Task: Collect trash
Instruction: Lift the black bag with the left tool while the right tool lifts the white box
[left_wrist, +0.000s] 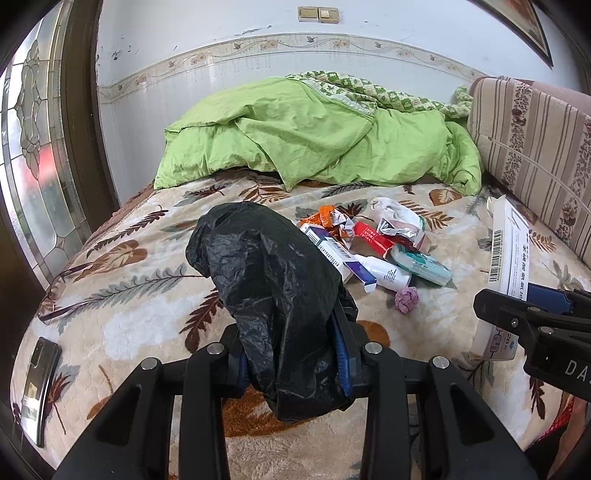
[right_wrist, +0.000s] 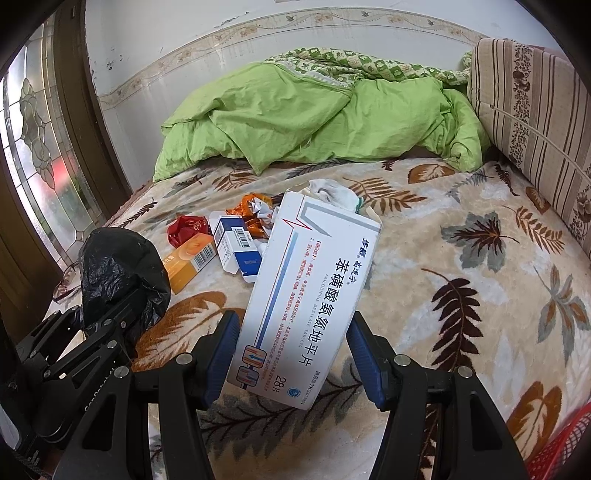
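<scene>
Honestly, my right gripper (right_wrist: 291, 354) pinches the white tablet box (right_wrist: 306, 295) only loosely, so it may slip before reaching the black bag (left_wrist: 273, 295) clamped in my left gripper (left_wrist: 295, 369), at nine o'clock.

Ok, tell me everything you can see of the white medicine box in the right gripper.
The white medicine box is a long, flat cardboard carton with black Chinese lettering, "Amlodipine Besylate Tablets", "28" and a red zigzag line. A barcode runs along one narrow side. Its far end flap is torn open. It sits tilted, lifted above the leaf-print blanket, between the blue pads of the right gripper, which touch its near end; the far end points toward the trash pile.
</scene>
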